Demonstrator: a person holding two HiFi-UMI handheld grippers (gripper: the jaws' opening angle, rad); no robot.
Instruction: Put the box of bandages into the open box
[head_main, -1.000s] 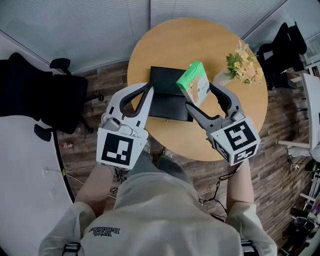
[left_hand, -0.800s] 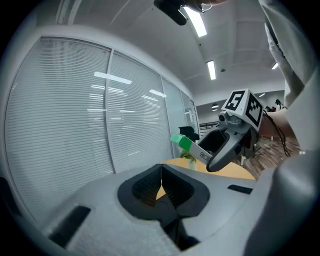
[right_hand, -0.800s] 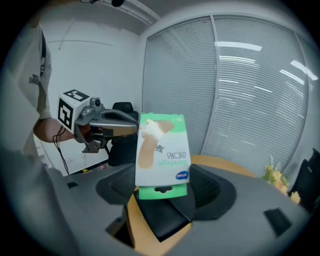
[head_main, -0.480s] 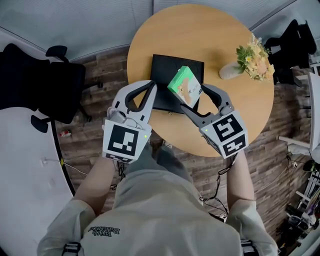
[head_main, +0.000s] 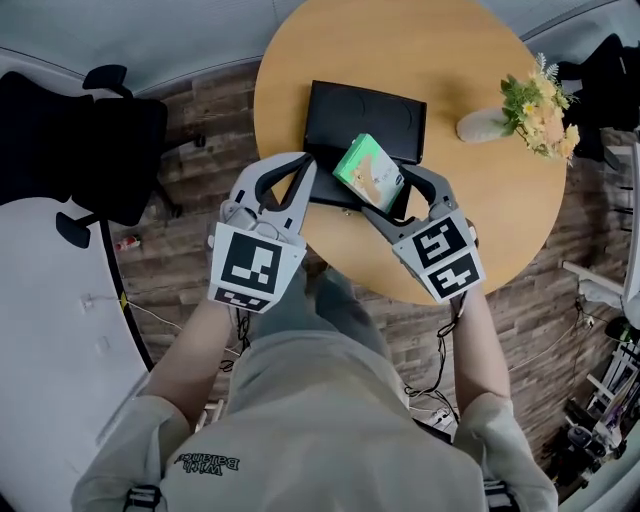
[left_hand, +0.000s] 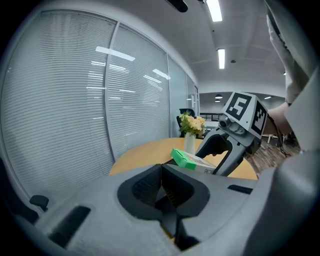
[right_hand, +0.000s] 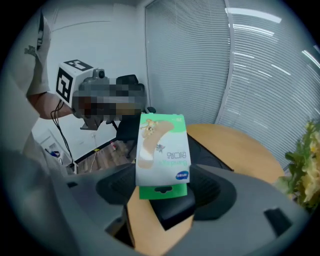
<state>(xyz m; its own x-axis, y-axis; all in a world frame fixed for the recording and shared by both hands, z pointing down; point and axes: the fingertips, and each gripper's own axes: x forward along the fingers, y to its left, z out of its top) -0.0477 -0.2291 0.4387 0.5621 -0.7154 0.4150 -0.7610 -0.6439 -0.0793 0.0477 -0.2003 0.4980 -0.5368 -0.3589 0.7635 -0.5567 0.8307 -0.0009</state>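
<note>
A black swivel office chair (head_main: 95, 150) was seen on the wood-plank floor at the far left, well apart from the work. Next to it, the left hand-held gripper (head_main: 303, 164) was held at the near edge of the round pale-wood bench (head_main: 400, 40). Its jaws were clenched on nothing, tip against tip in its own view, and it took no part in the carry.

At the centre of the bench lay the shallow, open black box (head_main: 365, 112), seemingly empty, its near rim partly hidden behind the hand-held grippers. The green-and-white cardboard box of bandages (head_main: 366, 172) was held tilted over the near right part of that open box, raised off it as far as could be judged. It was grasped by its green hang-tab end between the jaws of the right hand-held gripper (head_main: 388, 192). That grip was shown plainly in the right gripper view, where the printed face stood upright above the jaws. At the far right of the bench, a pale vase of yellow and peach flowers (head_main: 535, 95) stood clear of the route.

The step in hand was judged to be the carry to the drop point, with placing not yet done. The next move was expected to call for the bandage box to be lowered inside the black rim. The right jaws would then need to be released only once it was seated, since a tilted drop might leave it caught on the edge.
</note>
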